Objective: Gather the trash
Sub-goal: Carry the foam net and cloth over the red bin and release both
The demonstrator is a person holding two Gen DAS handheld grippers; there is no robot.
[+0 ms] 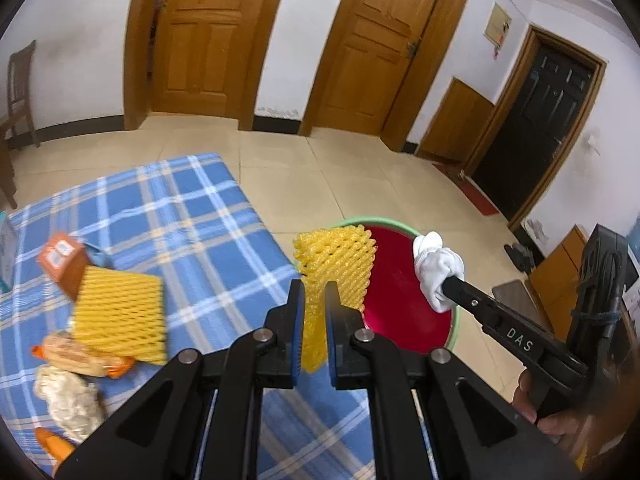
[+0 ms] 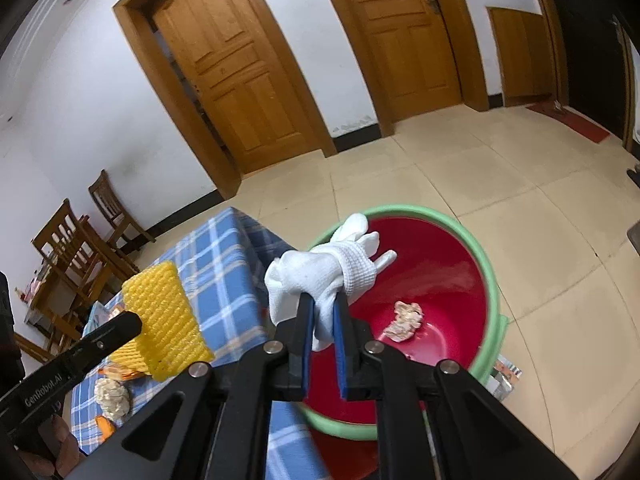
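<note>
We've got two bits of trash in hand right now. The yellow foam net (image 1: 336, 268) is pinched in the left gripper (image 1: 314, 292), jaws clamped on its lower edge, and the white glove (image 2: 324, 276) is squeezed in the right gripper (image 2: 322, 312), jaws closed on its bunched middle. Both hang at the rim of the red bucket (image 2: 440, 280) beside the bench (image 1: 168, 208).

Both look super light, soft and squashy, so nothing will break. A grip anywhere on the bulk holds, though the glove's loose fingers flop around.

The right view looks down into the bucket, where a crumpled scrap (image 2: 404, 320) already lies. The left view shows what's left on the bench: another foam net (image 1: 120, 316), an orange box (image 1: 62, 258), a snack wrapper (image 1: 80, 354) and a paper wad (image 1: 68, 404).
</note>
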